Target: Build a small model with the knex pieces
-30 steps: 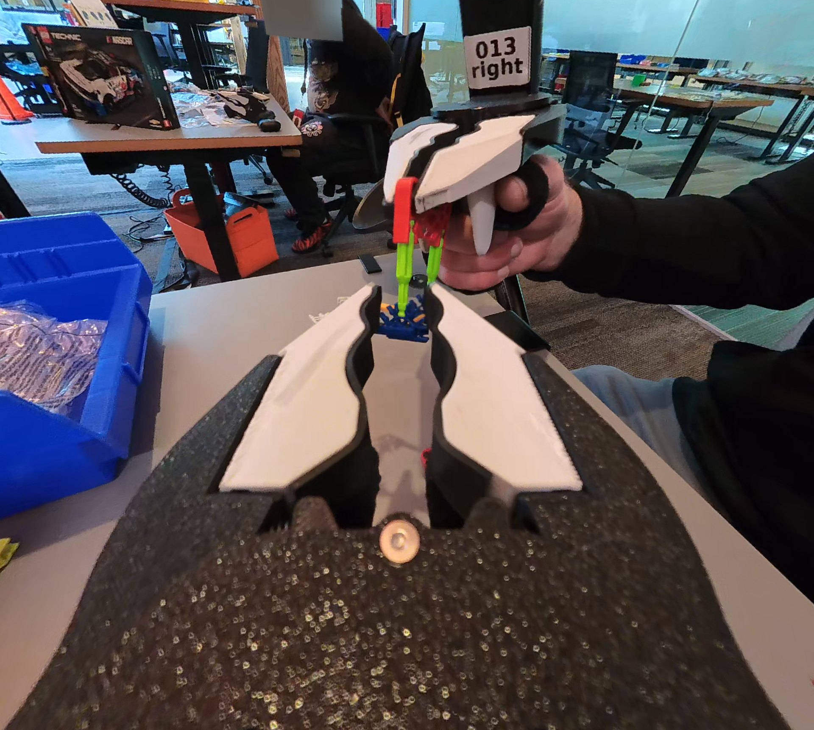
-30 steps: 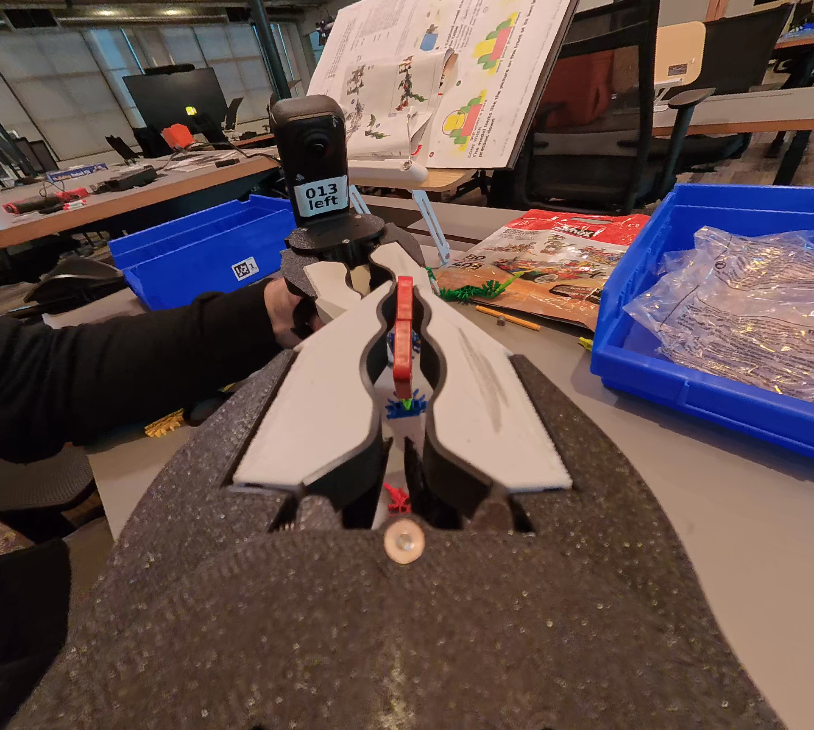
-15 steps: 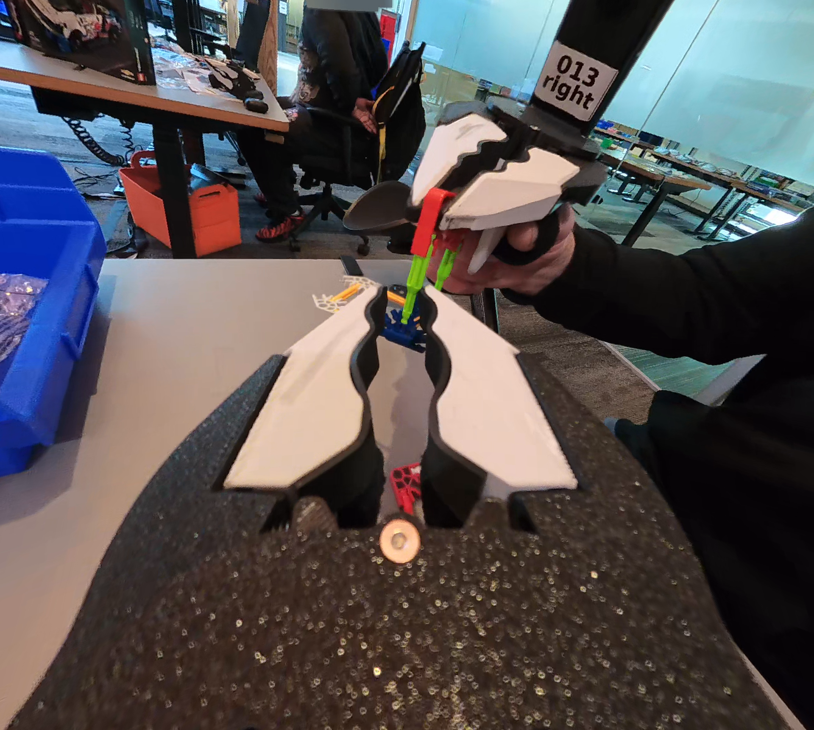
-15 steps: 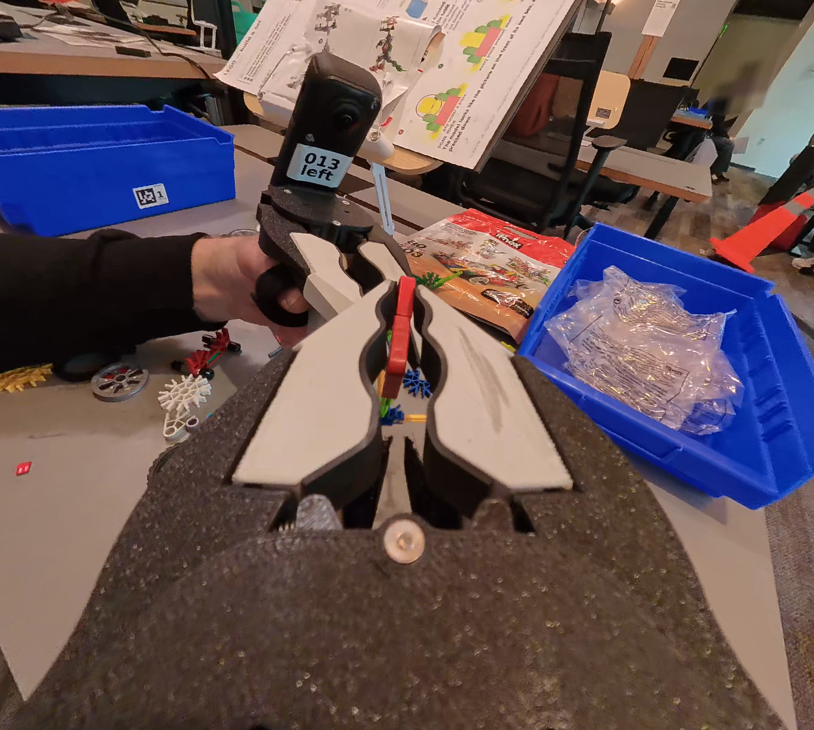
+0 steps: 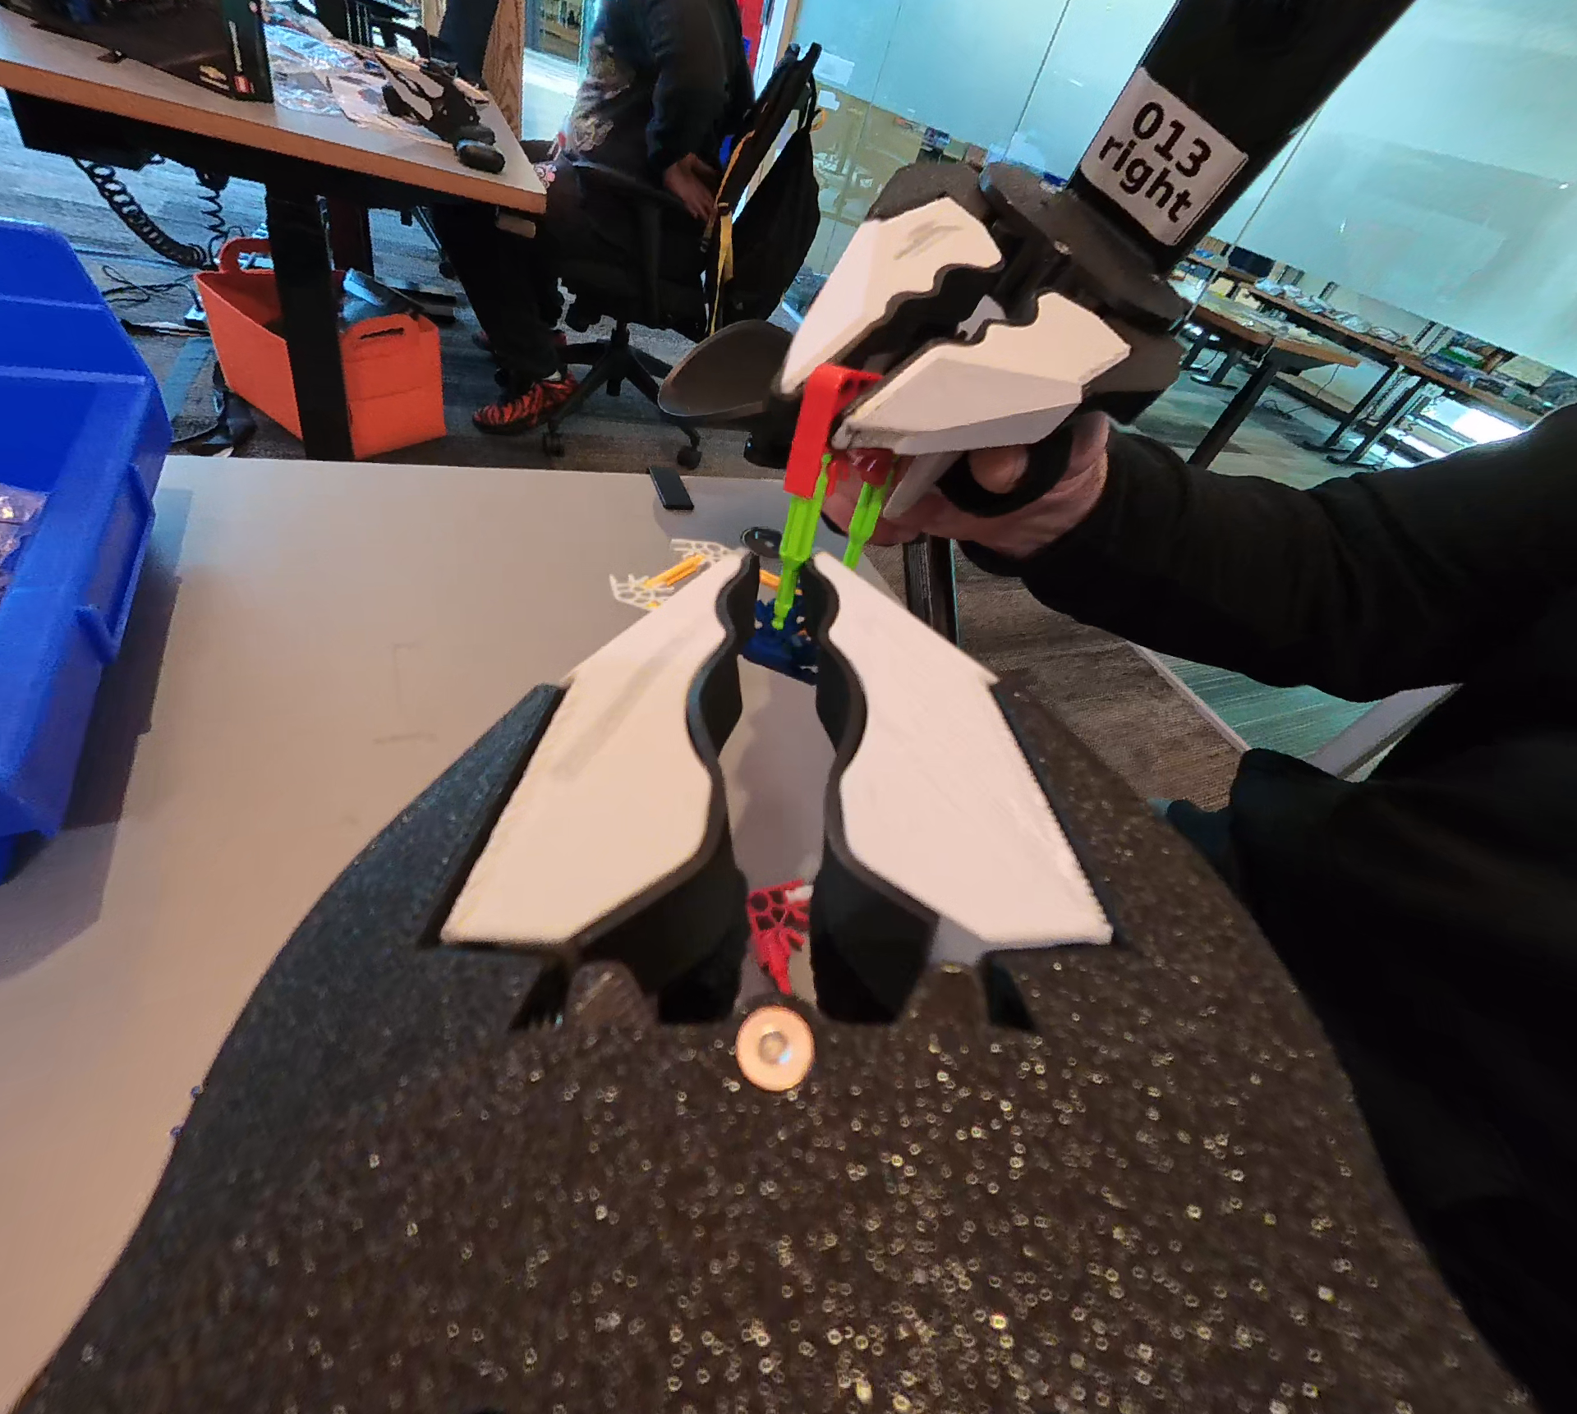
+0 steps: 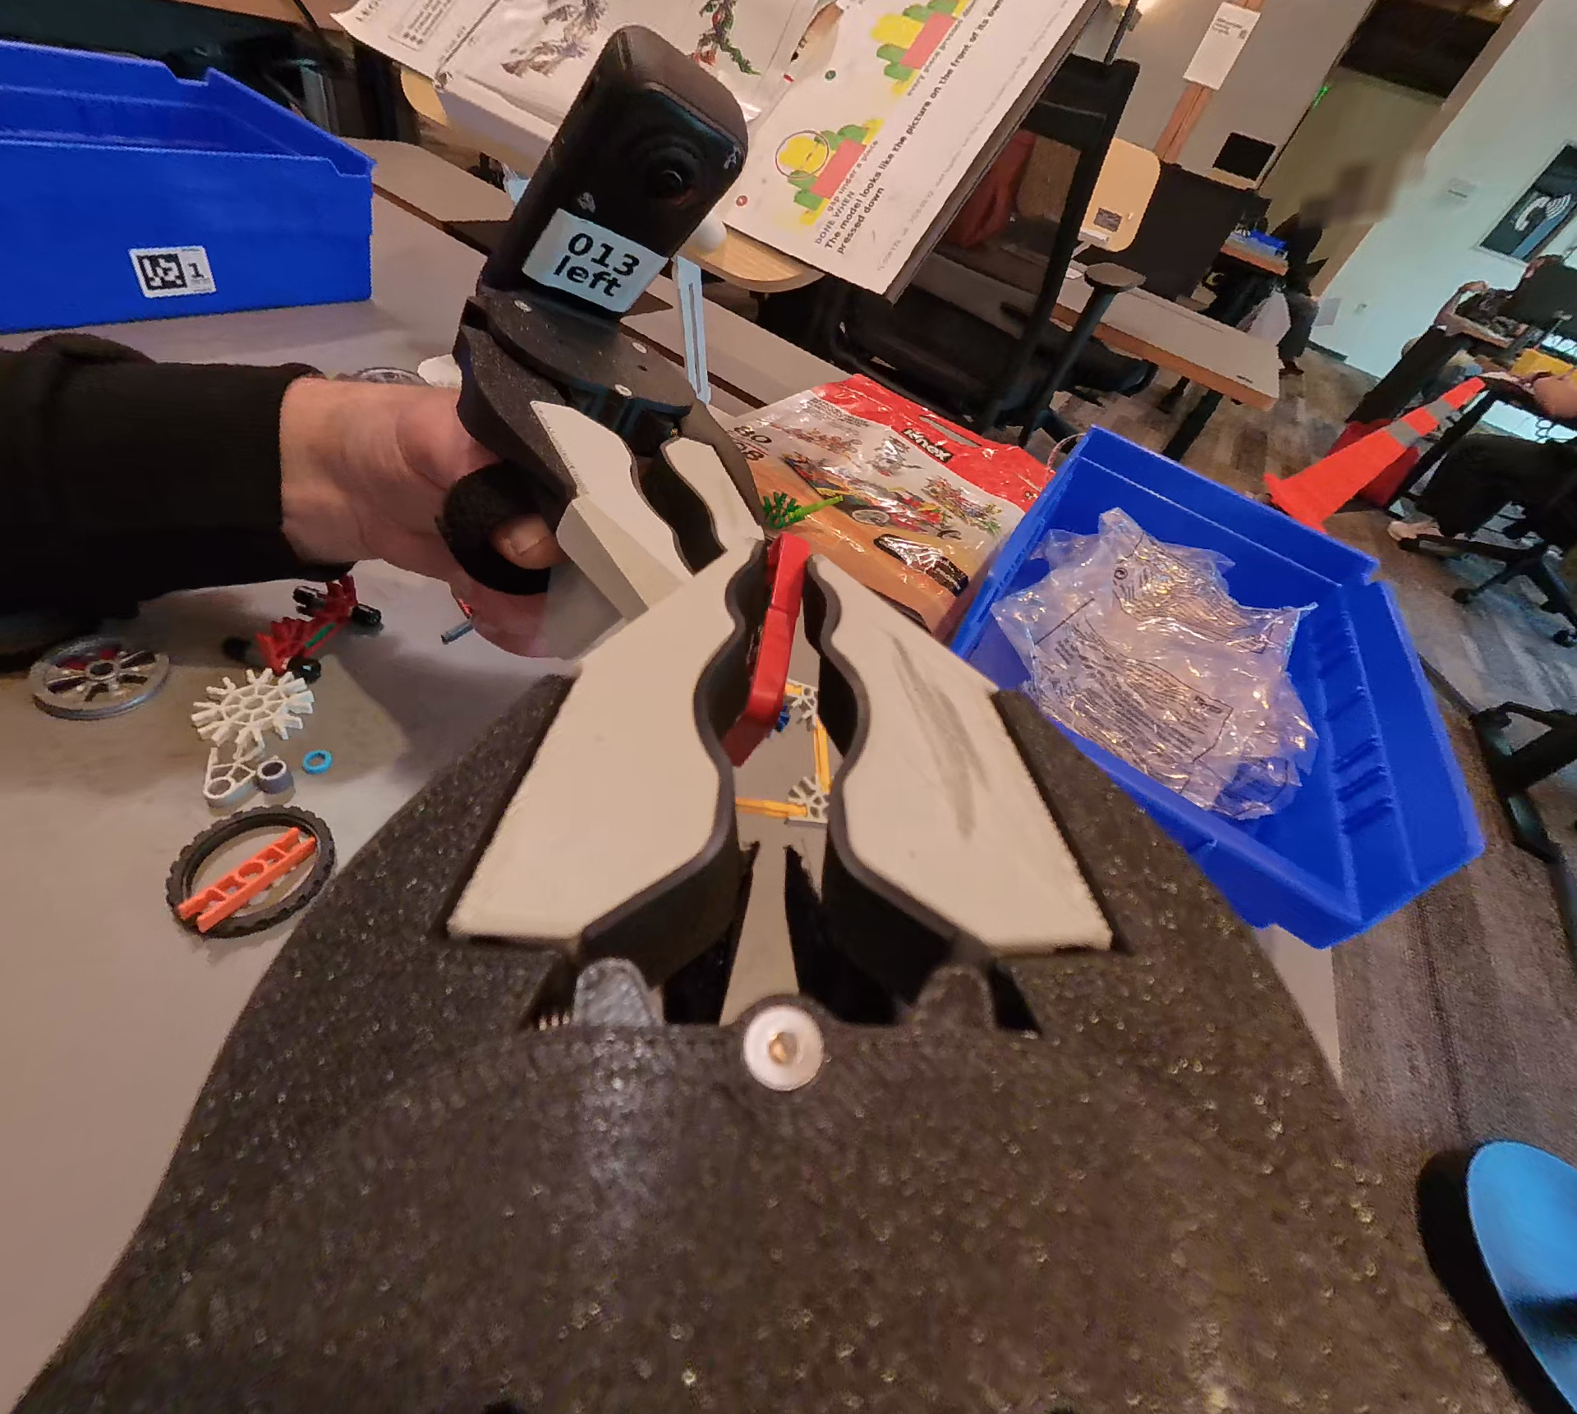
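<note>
Looking along the left tool (image 5: 781, 592), its two white fingers are standing narrowly apart and pinching a blue connector (image 5: 781, 644) at their tips, above the grey desk (image 5: 384, 605). A green rod (image 5: 798, 533) is rising from that connector to a red piece (image 5: 815, 426), which the right tool (image 5: 840, 405) is clamping between its tips, tilted down from the upper right. A second green rod (image 5: 864, 520) is hanging beside the first. A hand (image 5: 1007, 486) in a black sleeve is gripping the right tool's handle. A blue bin (image 5: 60, 520) is sitting at the desk's left edge, and yellow and white parts (image 5: 670, 575) are lying near the far edge. A small red connector (image 5: 776, 925) is showing on the desk between the finger bases.

Looking along the right tool (image 6: 781, 571), its fingers are closing narrowly on the red piece (image 6: 772, 648), held slantwise. The left tool (image 6: 674, 545) is meeting it from the upper left, held by a hand (image 6: 384, 486). Loose parts are lying toward the desk's left edge: a grey wheel (image 6: 98, 678), a white snowflake connector (image 6: 252, 708), a black tyre (image 6: 252, 874). A blue bin with a clear bag (image 6: 1152, 673) is sitting at the right edge.
</note>
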